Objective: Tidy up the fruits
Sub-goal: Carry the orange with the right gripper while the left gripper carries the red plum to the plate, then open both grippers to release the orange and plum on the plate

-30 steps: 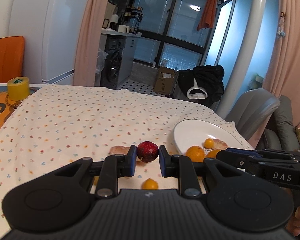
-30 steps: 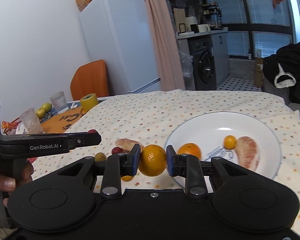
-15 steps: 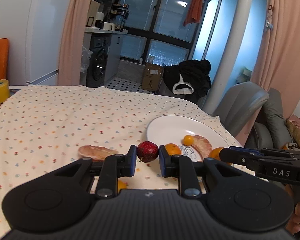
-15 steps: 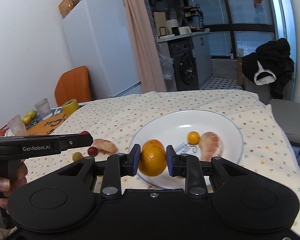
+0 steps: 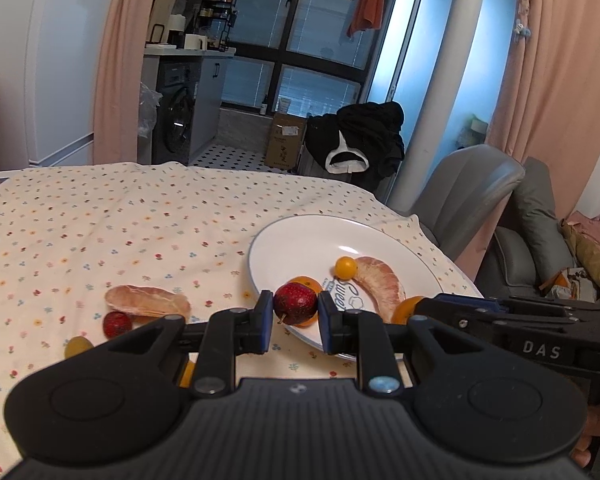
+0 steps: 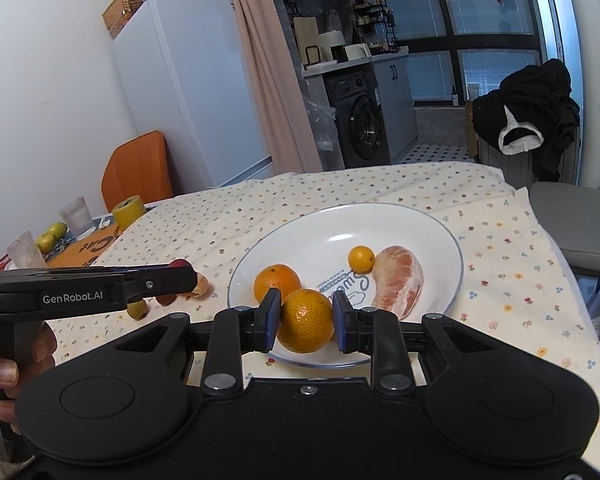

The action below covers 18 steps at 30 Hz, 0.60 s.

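My table [image 5: 100, 216] wears a flowered cloth, and everything here sits around the white plate [image 6: 440, 232]. On the plate lie a pomelo wedge [image 6: 398, 280], an orange [image 6: 277, 282] and a small kumquat [image 6: 361, 258]; blue writing in the middle is half covered by fruit, so I cannot read it whole. My right tongs [image 6: 305, 322] grip a mandarin [image 6: 305, 320] over the plate's near rim. My left tongs [image 5: 295, 314] pinch a red fruit [image 5: 295, 304] at the plate's left edge; I cannot make out what kind it is. Left of the plate, on the cloth, lie a second wedge [image 5: 147, 301], another red fruit [image 5: 117, 324] and a yellow-green one [image 5: 78, 345], partly cut off by my tool. Something orange peeks from under my left tongs, mostly hidden. The tools read "GenRobot.AI" and "DAS".
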Available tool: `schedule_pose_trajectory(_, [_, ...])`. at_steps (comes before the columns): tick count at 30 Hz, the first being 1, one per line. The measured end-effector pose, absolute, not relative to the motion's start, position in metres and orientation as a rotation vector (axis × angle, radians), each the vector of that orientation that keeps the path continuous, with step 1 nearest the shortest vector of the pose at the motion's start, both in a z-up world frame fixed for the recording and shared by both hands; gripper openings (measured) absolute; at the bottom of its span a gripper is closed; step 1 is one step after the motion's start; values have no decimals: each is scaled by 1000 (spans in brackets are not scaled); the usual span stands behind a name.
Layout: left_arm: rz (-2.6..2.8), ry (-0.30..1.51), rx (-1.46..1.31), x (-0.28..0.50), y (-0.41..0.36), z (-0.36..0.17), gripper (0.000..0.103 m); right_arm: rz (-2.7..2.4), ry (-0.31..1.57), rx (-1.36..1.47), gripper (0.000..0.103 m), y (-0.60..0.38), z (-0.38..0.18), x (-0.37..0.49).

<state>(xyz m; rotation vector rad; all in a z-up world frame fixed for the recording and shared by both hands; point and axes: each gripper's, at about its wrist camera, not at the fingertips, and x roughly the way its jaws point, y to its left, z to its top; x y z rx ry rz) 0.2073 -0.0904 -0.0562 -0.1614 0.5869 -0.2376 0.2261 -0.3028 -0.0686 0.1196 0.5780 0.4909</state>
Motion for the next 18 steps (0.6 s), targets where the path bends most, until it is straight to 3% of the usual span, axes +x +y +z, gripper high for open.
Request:
schedule_pose_trajectory(5, [-244, 602, -151, 213, -97, -59, 22, 503, 607, 131, 27, -301, -75, 233])
schedule_pose_trajectory(10, [-249, 616, -142, 219, -102, -62, 22, 501, 609, 179, 52, -310, -75, 237])
schedule_pose_trajectory(18, [-278, 638, -135, 229, -118, -67, 23, 478, 622, 193, 52, -323, -80, 240])
